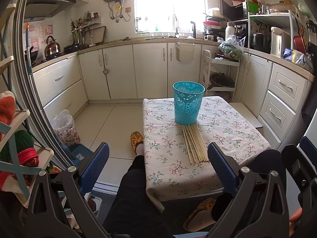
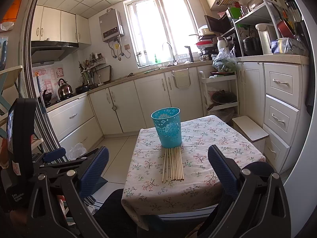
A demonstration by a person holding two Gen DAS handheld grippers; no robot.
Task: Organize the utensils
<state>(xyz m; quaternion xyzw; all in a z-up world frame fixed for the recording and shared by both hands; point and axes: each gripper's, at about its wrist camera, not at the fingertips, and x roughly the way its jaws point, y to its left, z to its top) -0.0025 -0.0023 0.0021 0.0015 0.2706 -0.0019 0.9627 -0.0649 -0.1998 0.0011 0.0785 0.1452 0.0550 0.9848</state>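
Observation:
A bundle of wooden chopsticks (image 1: 194, 144) (image 2: 174, 164) lies flat on the floral-cloth table (image 1: 227, 123) (image 2: 208, 138), with its far ends against a perforated turquoise bucket (image 1: 188, 103) (image 2: 168, 127) that stands upright. My left gripper (image 1: 158, 164) hangs open in front of the table's near left corner, short of the chopsticks, with nothing between its blue fingers (image 1: 97, 164). My right gripper (image 2: 158, 168) is open too, level with the table's near edge and holding nothing. In the left wrist view its finger (image 1: 308, 146) shows at the right edge.
A person's dark-trousered legs and patterned slippers (image 1: 136, 138) are under and beside the table. A bagged bin (image 1: 63, 127) sits on the floor at the left and a white stool (image 2: 249, 129) at the right. Kitchen cabinets (image 1: 118, 73) ring the room.

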